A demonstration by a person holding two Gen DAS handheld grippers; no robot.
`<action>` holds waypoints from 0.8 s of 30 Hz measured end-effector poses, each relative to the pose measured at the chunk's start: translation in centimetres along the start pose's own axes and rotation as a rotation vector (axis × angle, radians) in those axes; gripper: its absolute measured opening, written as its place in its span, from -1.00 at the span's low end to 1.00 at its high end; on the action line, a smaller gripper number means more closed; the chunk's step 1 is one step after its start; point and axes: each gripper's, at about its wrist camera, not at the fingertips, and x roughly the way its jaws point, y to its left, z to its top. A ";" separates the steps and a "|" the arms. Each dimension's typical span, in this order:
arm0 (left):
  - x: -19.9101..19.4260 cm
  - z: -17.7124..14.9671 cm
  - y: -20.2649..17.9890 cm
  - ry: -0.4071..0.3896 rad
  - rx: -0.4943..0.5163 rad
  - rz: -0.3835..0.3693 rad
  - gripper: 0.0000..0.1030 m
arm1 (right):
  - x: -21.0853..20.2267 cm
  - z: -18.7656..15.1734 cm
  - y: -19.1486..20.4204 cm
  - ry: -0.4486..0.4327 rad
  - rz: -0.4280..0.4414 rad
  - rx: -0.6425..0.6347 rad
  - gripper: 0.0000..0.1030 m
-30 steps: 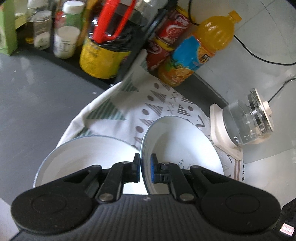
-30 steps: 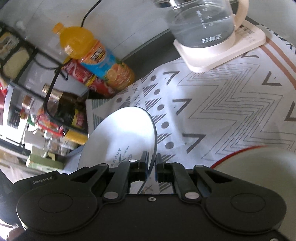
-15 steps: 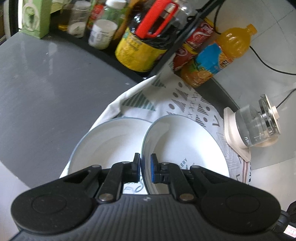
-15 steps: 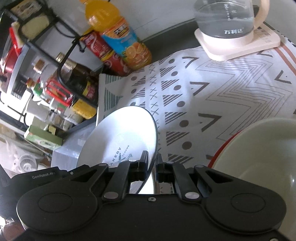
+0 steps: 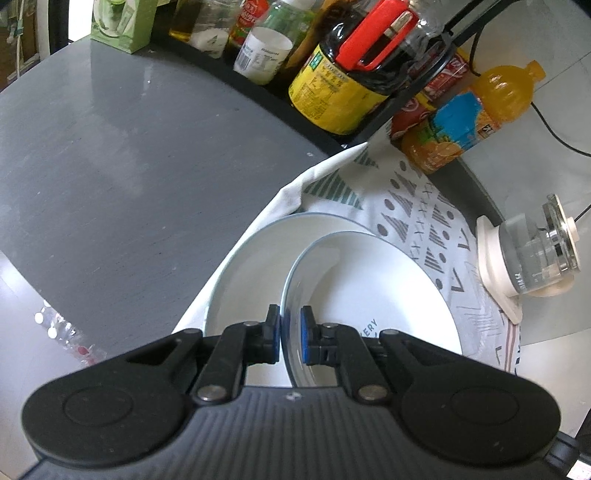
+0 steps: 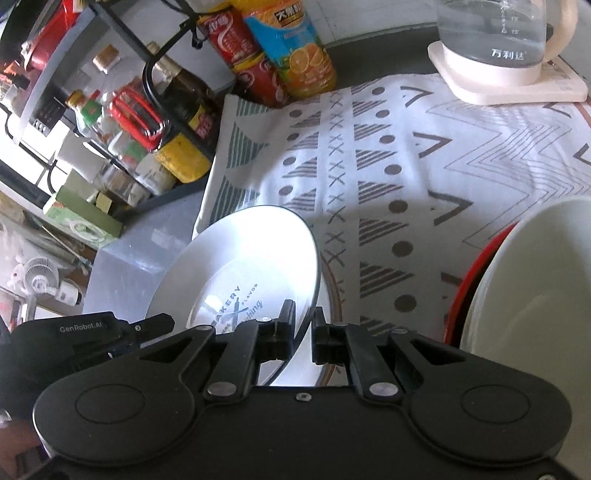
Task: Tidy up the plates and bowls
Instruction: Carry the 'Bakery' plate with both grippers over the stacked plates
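Both tongs grip the same white printed plate by its rim: the left tongs point(image 5: 290, 338) are pinched on the near edge of the plate point(image 5: 369, 295), and the right tongs point(image 6: 303, 334) are pinched on its rim too, with the plate point(image 6: 243, 266) tilted on edge between the two hands. It hangs above a second white plate point(image 5: 251, 273), which lies flat on the patterned cloth point(image 6: 388, 166) at the cloth's left edge, partly over the grey counter point(image 5: 110, 147). I judge the task to be midway: the carried plate looks about to be set onto the lying one to form a stack, but it is not yet down, and whether the two touch cannot be told. Off to the right a cream bowl point(image 6: 535, 314) sits in or on something with a red rim point(image 6: 469, 280), so some nesting seems done already; what else remains is out of view. The plates are smooth, glazed and shallow, with a thin bluish rim line and grey lettering in the well, and they catch hard glare. The cloth is soft woven fabric, slightly rumpled. A glass kettle point(image 6: 491, 33) stands on a cream base at the far corner, and an orange juice bottle point(image 5: 469, 118) stands just beside a wire rack of bottles.
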 end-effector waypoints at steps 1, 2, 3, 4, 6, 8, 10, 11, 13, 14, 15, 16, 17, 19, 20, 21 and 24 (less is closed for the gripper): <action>0.0 -0.1 0.0 0.001 0.001 0.002 -0.84 | 0.1 -0.1 0.0 0.004 -0.002 -0.001 -0.84; 0.1 -0.1 0.2 0.002 -0.001 0.004 -0.84 | 0.2 -0.3 0.1 0.007 -0.004 -0.002 -0.84; 0.1 -0.2 0.3 0.004 -0.002 0.005 -0.84 | 0.2 -0.4 0.1 0.009 -0.005 -0.002 -0.83; 0.2 -0.3 0.3 0.005 -0.002 0.007 -0.84 | 0.3 -0.5 0.1 0.012 -0.007 -0.004 -0.83; 0.3 -0.4 0.3 0.009 0.004 0.013 -0.84 | 0.3 -0.6 0.2 0.016 -0.011 -0.009 -0.83; 0.5 -0.5 0.3 0.009 0.009 0.016 -0.84 | 0.5 -0.8 0.2 0.019 -0.016 -0.009 -0.83; 0.7 -0.6 0.3 0.010 0.010 0.020 -0.84 | 0.6 -0.9 0.2 0.023 -0.022 -0.006 -0.83; 0.8 -0.7 0.3 0.011 0.013 0.024 -0.84 | 0.7 -1.0 0.1 0.025 -0.025 -0.007 -0.83; 1.1 -0.9 0.4 0.015 0.019 0.035 -0.84 | 0.8 -1.1 0.1 0.026 -0.028 -0.008 -0.83; 1.2 -1.0 0.5 0.017 0.020 0.037 -0.84 | 0.8 -1.1 0.2 0.026 -0.029 -0.012 -0.82; 1.3 -1.0 0.5 0.017 0.019 0.037 -0.84 | 0.8 -1.1 0.2 0.026 -0.032 -0.016 -0.82; 1.4 -1.1 0.6 0.017 0.018 0.036 -0.83 | 0.8 -1.1 0.3 0.025 -0.036 -0.020 -0.82; 1.4 -1.1 0.7 0.016 0.018 0.037 -0.83 | 0.8 -1.2 0.4 0.025 -0.038 -0.026 -0.82; 1.5 -1.0 0.8 0.010 0.017 0.042 -0.83 | 0.9 -1.2 0.4 0.025 -0.037 -0.032 -0.82; 1.5 -1.0 0.9 0.006 0.017 0.046 -0.83 | 1.0 -1.3 0.4 0.027 -0.034 -0.031 -0.81; 1.5 -1.0 0.8 0.004 0.016 0.048 -0.82 | 1.0 -1.4 0.4 0.030 -0.031 -0.029 -0.81; 1.6 -0.8 0.9 -0.003 0.020 0.057 -0.81 | 1.2 -1.6 0.6 0.036 -0.031 -0.034 -0.80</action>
